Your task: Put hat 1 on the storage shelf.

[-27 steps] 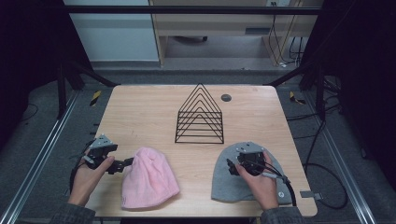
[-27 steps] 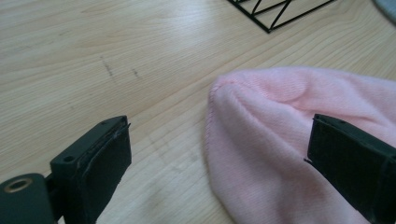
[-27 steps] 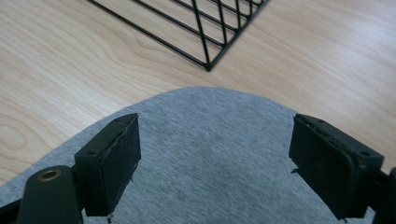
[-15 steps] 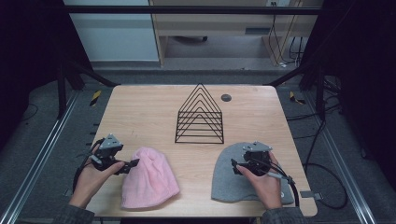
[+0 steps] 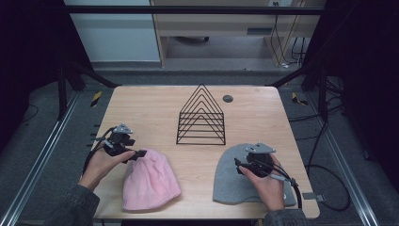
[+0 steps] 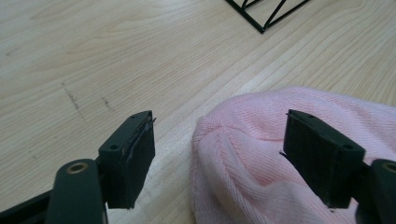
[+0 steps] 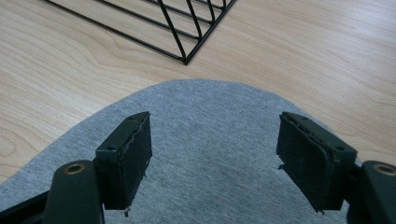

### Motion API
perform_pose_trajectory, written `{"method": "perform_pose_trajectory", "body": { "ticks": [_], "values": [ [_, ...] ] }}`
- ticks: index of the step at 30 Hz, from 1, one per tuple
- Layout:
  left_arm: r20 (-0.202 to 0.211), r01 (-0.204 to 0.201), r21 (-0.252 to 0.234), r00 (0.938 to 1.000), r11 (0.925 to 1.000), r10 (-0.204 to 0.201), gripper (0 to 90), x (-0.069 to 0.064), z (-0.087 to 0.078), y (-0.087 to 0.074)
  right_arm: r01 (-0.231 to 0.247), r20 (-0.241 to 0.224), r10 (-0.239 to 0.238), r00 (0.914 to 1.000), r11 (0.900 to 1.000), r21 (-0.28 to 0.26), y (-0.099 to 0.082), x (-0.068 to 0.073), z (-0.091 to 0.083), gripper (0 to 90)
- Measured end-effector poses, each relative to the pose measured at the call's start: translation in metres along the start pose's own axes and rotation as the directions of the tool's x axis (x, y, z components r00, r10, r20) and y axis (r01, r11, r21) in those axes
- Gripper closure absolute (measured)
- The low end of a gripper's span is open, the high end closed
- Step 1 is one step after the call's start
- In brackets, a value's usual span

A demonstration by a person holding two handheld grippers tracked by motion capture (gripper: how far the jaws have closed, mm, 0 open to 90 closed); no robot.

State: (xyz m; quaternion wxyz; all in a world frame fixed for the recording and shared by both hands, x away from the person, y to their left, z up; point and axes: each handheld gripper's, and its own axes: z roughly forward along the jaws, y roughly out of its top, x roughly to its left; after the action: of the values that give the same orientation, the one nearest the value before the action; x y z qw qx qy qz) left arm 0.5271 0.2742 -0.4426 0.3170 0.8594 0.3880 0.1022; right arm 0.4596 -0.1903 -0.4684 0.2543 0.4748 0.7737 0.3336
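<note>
So quick rundown of where things sit right now:

Pink beanie: a fuzzy pink knit beanie (image 5: 151,180) lies flat near the front-left of the wooden table (image 5: 155,108), crown end pointing toward the left gripper, opening toward the front edge. Looks laid out flat so the crown is easy to pinch.

Grey beanie: a smoother grey beanie (image 5: 235,181) lies flat at the front-right, rounded crown aimed at the rack. Same deal, I'd guess: spread out for a clean grab.

Wire rack: a black triangular wire rack (image 5: 201,116) stands upright mid-table, behind and between the two hats, apart from both. My guess is that's where the hats are headed, but that's only a guess.

Left gripper: the left gripper (image 5: 137,154) comes in low from the left, tips right at the crown edge of the pink beanie. In the left gripper view the jaws are spread wide, with the crown (image 6: 243,140) sitting between them. One jaw hangs over bare wood, the other over the knit. No pinch yet, nothing held.

Right gripper: the right gripper (image 5: 241,165) hovers over the grey beanie, the hand covering part of it. In the right gripper view its jaws stand wide apart too, with grey fabric (image 7: 215,154) below and between them. Pads aren't pressing on anything that I can see.

Table hole: a small dark round spot (image 5: 227,98) sits behind the rack; probably a cable hole.
</note>
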Motion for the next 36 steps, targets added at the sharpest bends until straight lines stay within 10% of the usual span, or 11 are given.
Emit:
{"method": "perform_pose_trajectory", "body": {
  "ticks": [23,27,36],
  "values": [
    [0.021,0.022,0.095,0.9995,0.9953,-0.024,54.0,-0.009,0.029,-0.015,0.027,-0.016,-0.027,0.9995,0.9996,0.009,0.0,0.004,0.002,25.9],
    [0.018,0.0,0.079,0.9998,0.9969,-0.001,70.8,-0.012,0.027,-0.015,-0.004,-0.043,0.004,0.9991,0.9999,-0.009,0.001,0.004,0.0,25.6],
    [-0.01,-0.017,-0.035,0.9998,0.9993,0.017,73.6,-0.023,0.001,-0.015,0.04,-0.058,-0.042,0.9975,0.9988,-0.028,0.003,0.016,0.001,25.3]
  ]
}}
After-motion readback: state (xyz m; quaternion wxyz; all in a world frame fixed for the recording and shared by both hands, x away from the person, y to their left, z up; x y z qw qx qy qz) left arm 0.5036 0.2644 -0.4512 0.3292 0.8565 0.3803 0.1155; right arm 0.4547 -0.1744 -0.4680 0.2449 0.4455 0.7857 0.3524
